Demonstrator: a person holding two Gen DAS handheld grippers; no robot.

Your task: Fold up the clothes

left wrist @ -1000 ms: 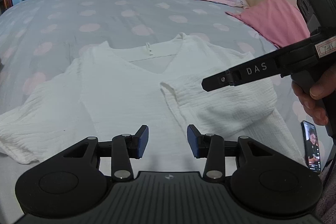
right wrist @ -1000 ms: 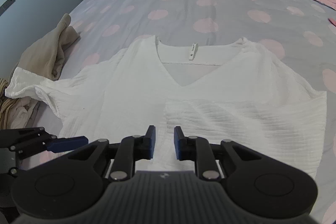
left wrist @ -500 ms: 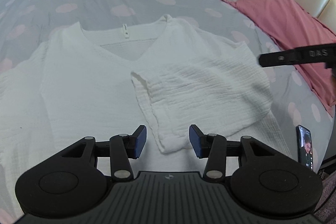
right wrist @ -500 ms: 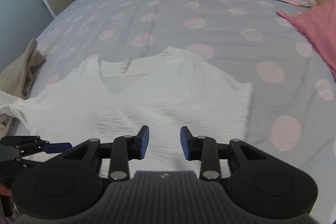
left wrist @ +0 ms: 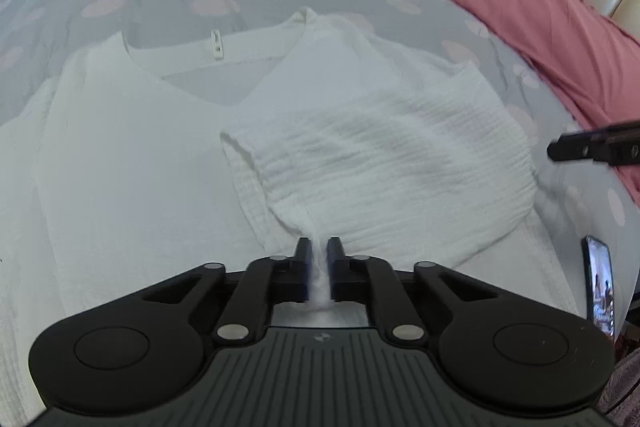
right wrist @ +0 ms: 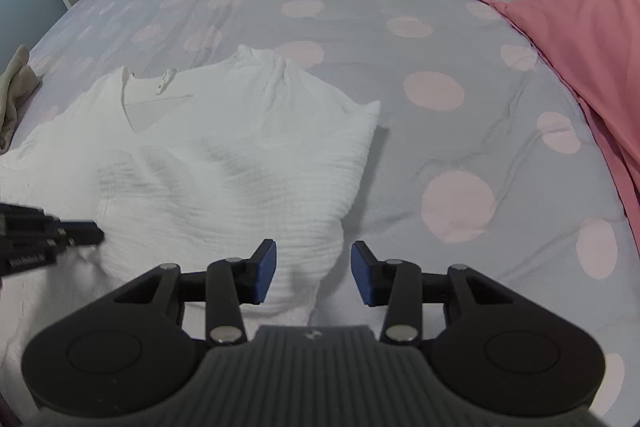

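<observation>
A white V-neck top [left wrist: 132, 147] lies flat on the bed, front up, its right sleeve [left wrist: 384, 167] folded inward over the body. My left gripper [left wrist: 319, 259] is shut on the lower corner of that folded sleeve, with white cloth pinched between its jaws. In the right wrist view the same top [right wrist: 224, 155] lies left of centre. My right gripper [right wrist: 313, 273] is open, low over the sleeve's fold edge at the top's right side, holding nothing. The right gripper's tip [left wrist: 592, 147] shows at the right of the left wrist view.
The grey bedspread [right wrist: 400, 67] with pink dots lies all around. Pink pillows [left wrist: 560, 23] lie along the headboard on the right. A phone [left wrist: 600, 283] lies at the bed's near right edge. A beige garment [right wrist: 12, 87] sits at the far left.
My left gripper has moved forward and closed on the folded sleeve's corner. My right gripper has shifted right to the top's side edge and opened wider.
</observation>
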